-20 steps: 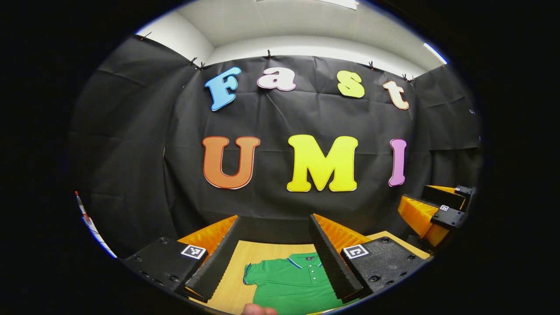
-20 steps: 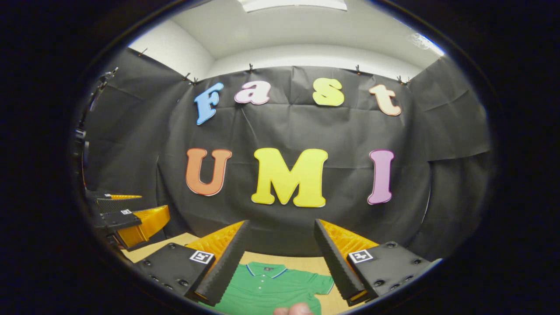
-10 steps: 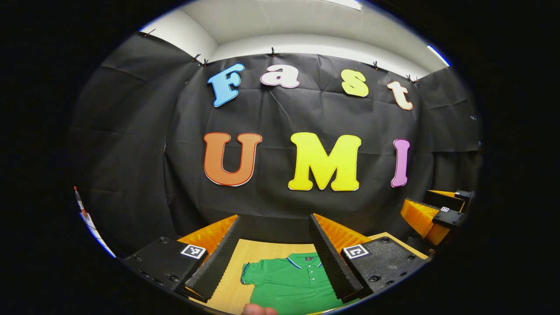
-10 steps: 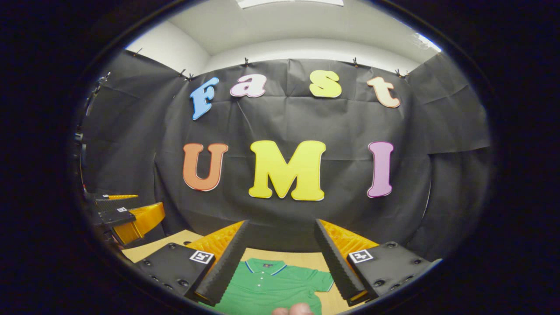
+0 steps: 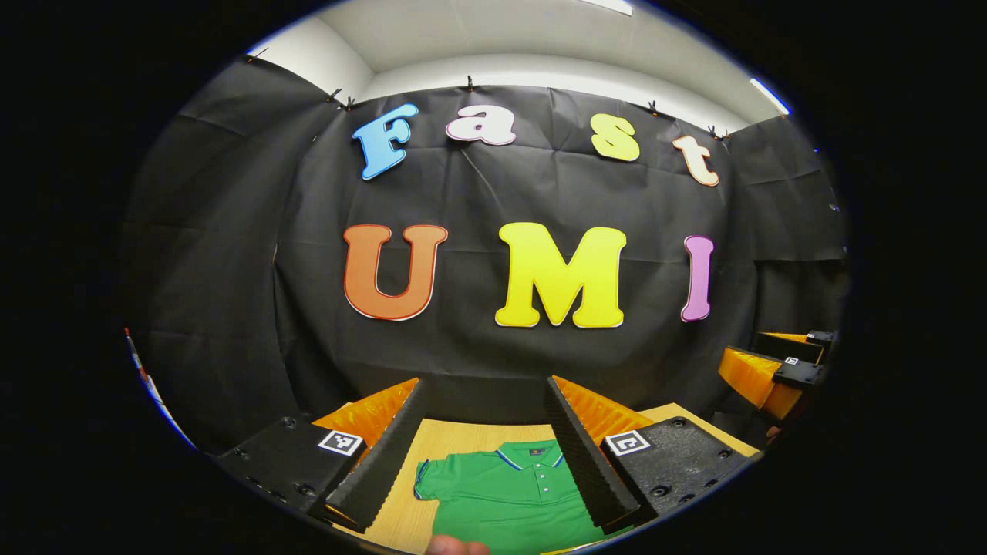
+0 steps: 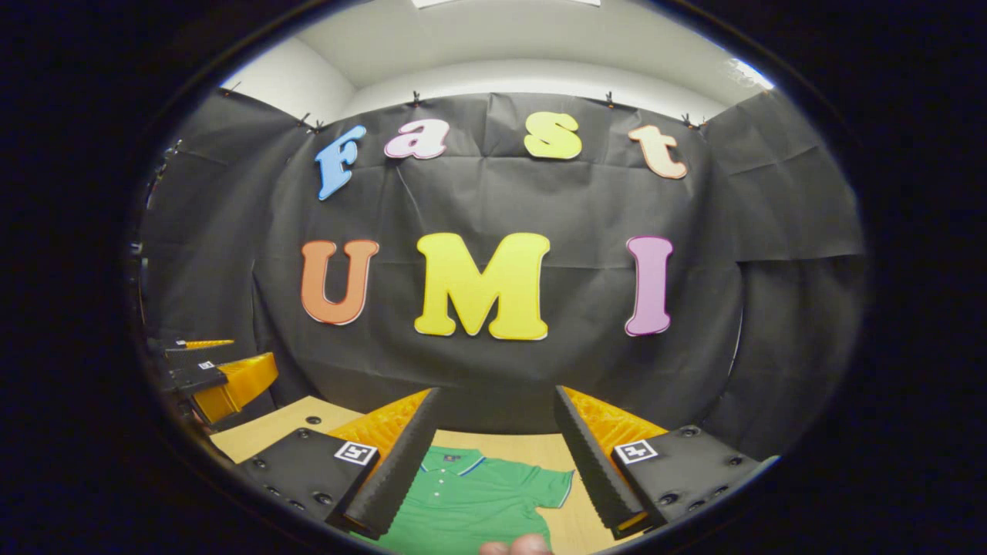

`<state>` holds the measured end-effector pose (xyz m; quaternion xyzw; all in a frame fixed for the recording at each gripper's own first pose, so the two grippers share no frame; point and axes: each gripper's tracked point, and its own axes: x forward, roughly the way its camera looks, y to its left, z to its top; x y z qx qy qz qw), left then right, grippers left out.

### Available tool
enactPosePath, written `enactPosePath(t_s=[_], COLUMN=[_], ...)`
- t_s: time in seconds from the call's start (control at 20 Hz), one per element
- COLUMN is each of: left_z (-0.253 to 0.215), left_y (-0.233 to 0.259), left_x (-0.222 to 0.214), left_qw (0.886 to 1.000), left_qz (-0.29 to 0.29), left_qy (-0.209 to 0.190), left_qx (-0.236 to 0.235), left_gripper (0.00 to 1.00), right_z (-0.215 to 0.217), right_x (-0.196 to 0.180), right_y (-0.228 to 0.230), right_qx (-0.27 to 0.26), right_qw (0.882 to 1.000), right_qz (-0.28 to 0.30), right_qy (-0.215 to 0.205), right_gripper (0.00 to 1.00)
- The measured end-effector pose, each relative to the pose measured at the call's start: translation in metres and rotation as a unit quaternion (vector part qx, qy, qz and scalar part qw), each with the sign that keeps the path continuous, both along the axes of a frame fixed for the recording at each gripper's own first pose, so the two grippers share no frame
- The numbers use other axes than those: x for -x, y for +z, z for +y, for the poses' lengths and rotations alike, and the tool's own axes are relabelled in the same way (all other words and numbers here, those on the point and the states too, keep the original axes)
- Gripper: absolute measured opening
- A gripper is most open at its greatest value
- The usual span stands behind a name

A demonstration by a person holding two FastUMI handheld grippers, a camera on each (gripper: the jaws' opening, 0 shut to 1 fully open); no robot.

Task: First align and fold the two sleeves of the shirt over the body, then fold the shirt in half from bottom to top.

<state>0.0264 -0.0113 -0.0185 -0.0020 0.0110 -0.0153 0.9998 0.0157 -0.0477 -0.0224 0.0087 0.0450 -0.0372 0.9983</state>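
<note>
A green polo shirt (image 5: pixel 509 493) lies flat on the light wooden table (image 5: pixel 451 439), collar toward the back wall. In the left gripper view its left sleeve and collar lie between my left gripper's (image 5: pixel 486 393) wide-open fingers. My right gripper (image 6: pixel 497 401) is also open, and the shirt (image 6: pixel 470 501) with its right sleeve lies below and between its fingers. Both grippers hover above the shirt, holding nothing. The right gripper (image 5: pixel 775 374) appears at the right edge of the left gripper view, and the left gripper (image 6: pixel 212 378) at the left edge of the right gripper view.
A fingertip (image 5: pixel 455 546) pokes in at the bottom of the left gripper view, and another fingertip (image 6: pixel 517 546) at the bottom of the right gripper view. The black cloth wall stands close behind the table's far edge (image 6: pixel 308 405).
Both views have tilted down slightly: the wall has risen in frame and more of the shirt and table is visible. Both grippers stay open.
</note>
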Motion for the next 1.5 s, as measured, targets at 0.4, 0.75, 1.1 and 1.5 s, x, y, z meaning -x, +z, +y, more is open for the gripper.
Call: enactPosePath(t_s=[0.4, 0.75, 1.1, 1.5], left_z=[-0.002, 0.015, 0.016, 0.037], left_y=[-0.027, -0.054, -0.076, -0.099], left_x=[-0.009, -0.018, -0.022, -0.017], left_qw=[0.999, 0.998, 0.995, 0.990], left_qz=[0.033, 0.068, 0.099, 0.135], left_qy=[-0.012, 0.005, 0.009, 0.043], left_qx=[-0.006, -0.010, -0.017, -0.019], left_gripper=[0.98, 1.00, 0.98, 0.99], right_z=[-0.027, -0.065, -0.119, -0.159], right_x=[-0.021, -0.052, -0.097, -0.132], right_y=[-0.048, -0.112, -0.199, -0.308], right_qx=[-0.010, -0.041, -0.127, -0.226], right_qw=[0.997, 0.980, 0.933, 0.860], right_qz=[0.078, 0.193, 0.336, 0.458], right_qy=[0.005, 0.027, 0.007, -0.024], right_gripper=[0.94, 0.95, 0.95, 0.95])
